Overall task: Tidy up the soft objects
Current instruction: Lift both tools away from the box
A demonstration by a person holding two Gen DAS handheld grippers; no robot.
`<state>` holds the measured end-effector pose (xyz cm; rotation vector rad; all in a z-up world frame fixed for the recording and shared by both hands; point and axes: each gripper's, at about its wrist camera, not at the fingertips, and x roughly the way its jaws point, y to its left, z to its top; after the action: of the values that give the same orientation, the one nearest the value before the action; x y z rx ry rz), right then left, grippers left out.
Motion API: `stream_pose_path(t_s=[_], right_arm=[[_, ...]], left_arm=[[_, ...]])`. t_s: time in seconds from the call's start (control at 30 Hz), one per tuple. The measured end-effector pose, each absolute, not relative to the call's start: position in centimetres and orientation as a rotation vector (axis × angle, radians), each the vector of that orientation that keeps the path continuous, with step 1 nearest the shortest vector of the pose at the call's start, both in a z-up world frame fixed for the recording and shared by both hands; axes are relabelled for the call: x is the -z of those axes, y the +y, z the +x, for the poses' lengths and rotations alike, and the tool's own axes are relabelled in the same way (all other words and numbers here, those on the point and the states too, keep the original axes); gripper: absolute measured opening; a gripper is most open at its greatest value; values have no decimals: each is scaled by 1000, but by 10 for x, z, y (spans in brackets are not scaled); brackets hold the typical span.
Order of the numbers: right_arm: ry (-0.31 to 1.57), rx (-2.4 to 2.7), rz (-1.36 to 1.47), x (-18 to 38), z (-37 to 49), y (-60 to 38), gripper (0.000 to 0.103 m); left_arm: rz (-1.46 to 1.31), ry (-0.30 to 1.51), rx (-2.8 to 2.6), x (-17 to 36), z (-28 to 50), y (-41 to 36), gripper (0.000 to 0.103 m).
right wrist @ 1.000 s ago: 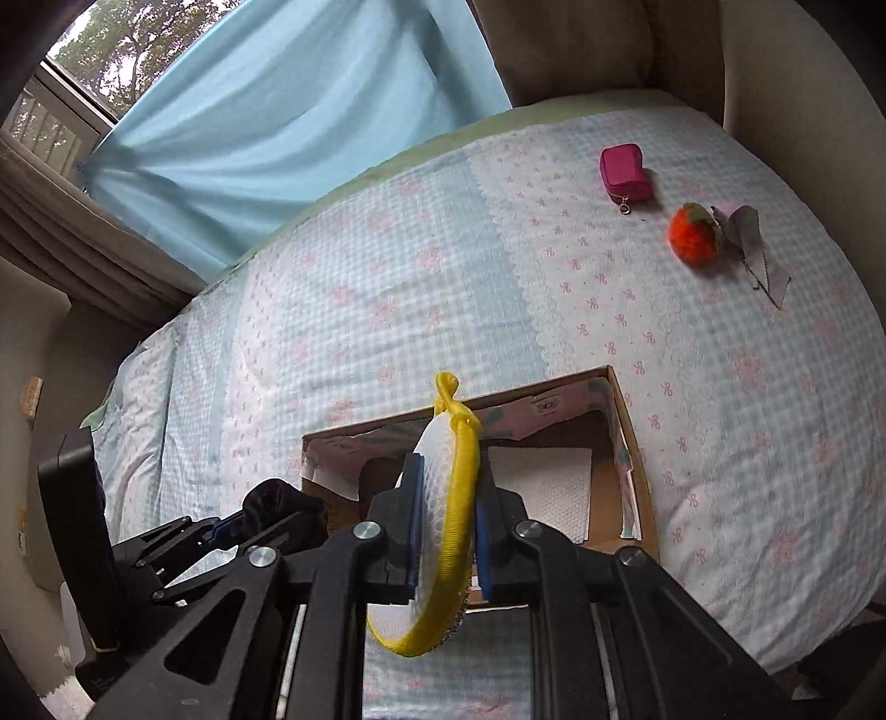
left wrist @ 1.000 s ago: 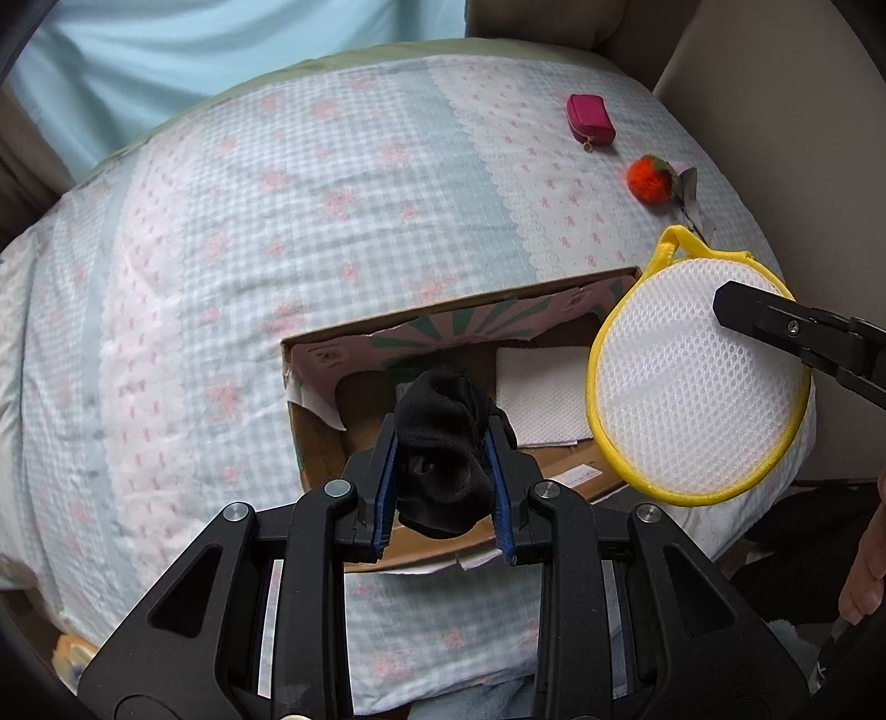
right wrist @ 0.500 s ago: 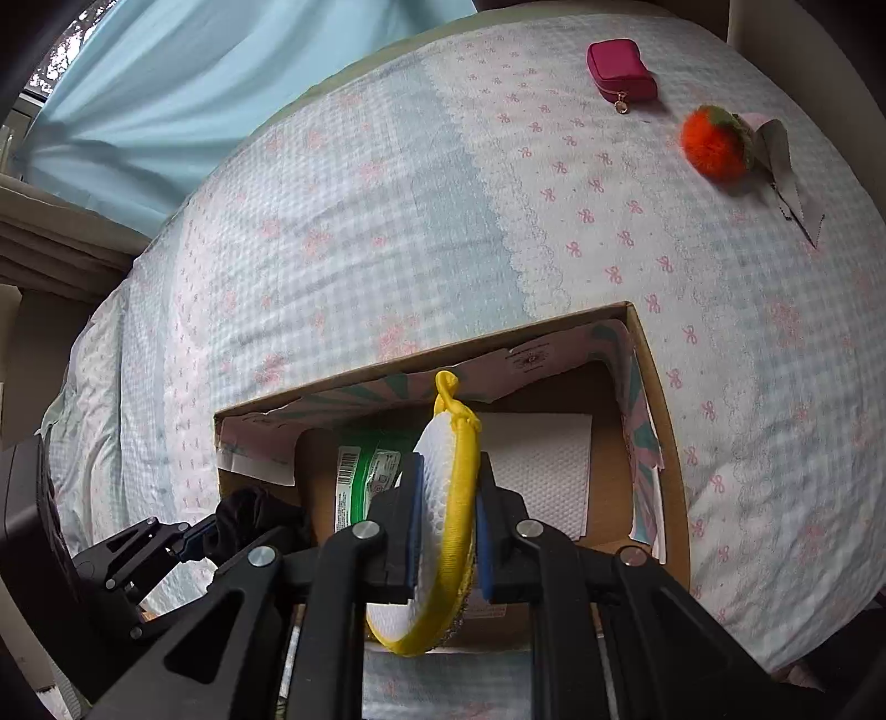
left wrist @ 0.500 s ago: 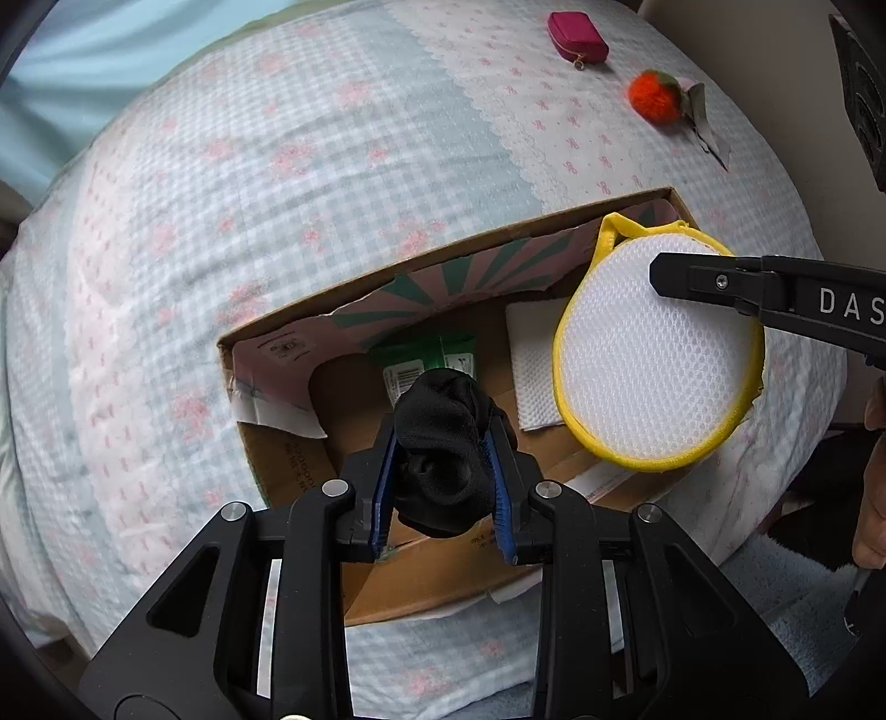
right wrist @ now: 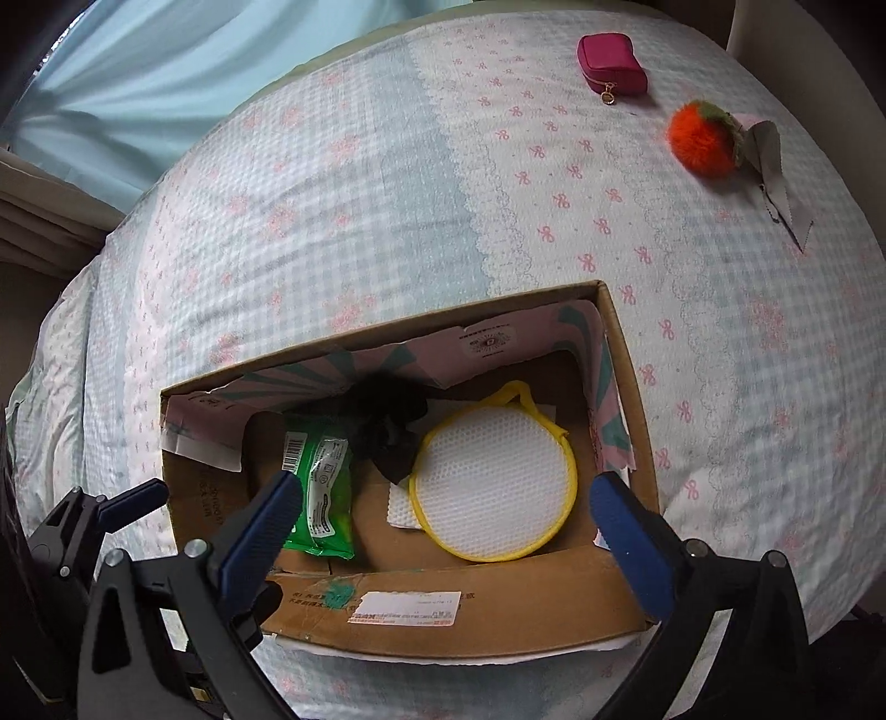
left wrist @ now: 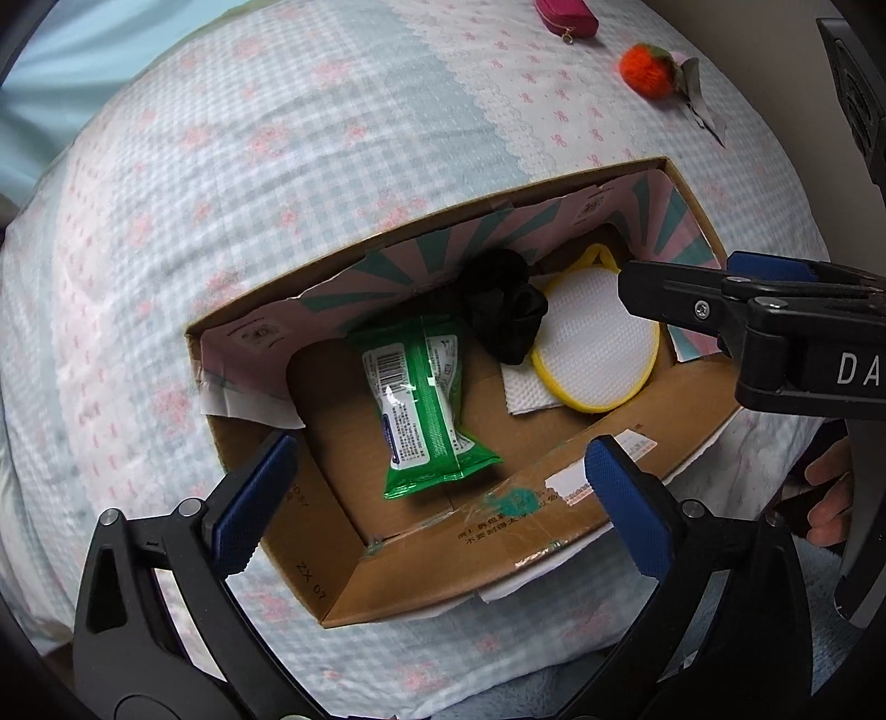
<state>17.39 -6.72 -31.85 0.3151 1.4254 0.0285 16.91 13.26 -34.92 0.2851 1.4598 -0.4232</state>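
Change: black sock and yellow mesh pouch released since half a second ago, now inside cardboard box, by its far wall.
Fingers: left gripper and right gripper spread wide, empty.
Meaning: red pouch and orange pompom next, near bed far-right corner.

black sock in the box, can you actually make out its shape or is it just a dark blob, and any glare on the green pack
Left wrist view: the black sock shows some folds, sharp enough; a small glare spot sits on the green pack. Right wrist view: the sock is a softer, near-featureless dark mass under the box wall, with the pack only faintly shiny. Both views bend strongly at the edges.
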Motion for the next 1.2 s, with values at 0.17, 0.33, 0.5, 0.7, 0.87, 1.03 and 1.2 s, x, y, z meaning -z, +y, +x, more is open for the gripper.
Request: stream_pose_path(t_s=[0.17, 0.33, 0.5, 0.7, 0.87, 1.03, 1.2], right_arm=[[1397, -31, 278, 304, 171, -62, 103], [1372, -46, 294, 290, 161, -57, 103], [1342, -64, 282, 272, 147, -52, 103], [1297, -89, 242, 230, 126, -53, 103], [1218, -82, 212, 177, 106, -69, 103], [1121, -43, 198, 125, 91, -97, 103], [1048, 5, 174, 82, 82, -123, 103]], left_arm=[[270, 1442, 400, 338, 163, 137, 103], [247, 1413, 384, 323, 154, 145, 103], [224, 1382, 372, 308, 140, 151, 103], [195, 1344, 331, 282, 125, 161, 103], [125, 1289, 283, 244, 114, 173, 103], [99, 1149, 231, 190, 102, 173, 103], [51, 1062, 217, 147, 99, 164, 103]])
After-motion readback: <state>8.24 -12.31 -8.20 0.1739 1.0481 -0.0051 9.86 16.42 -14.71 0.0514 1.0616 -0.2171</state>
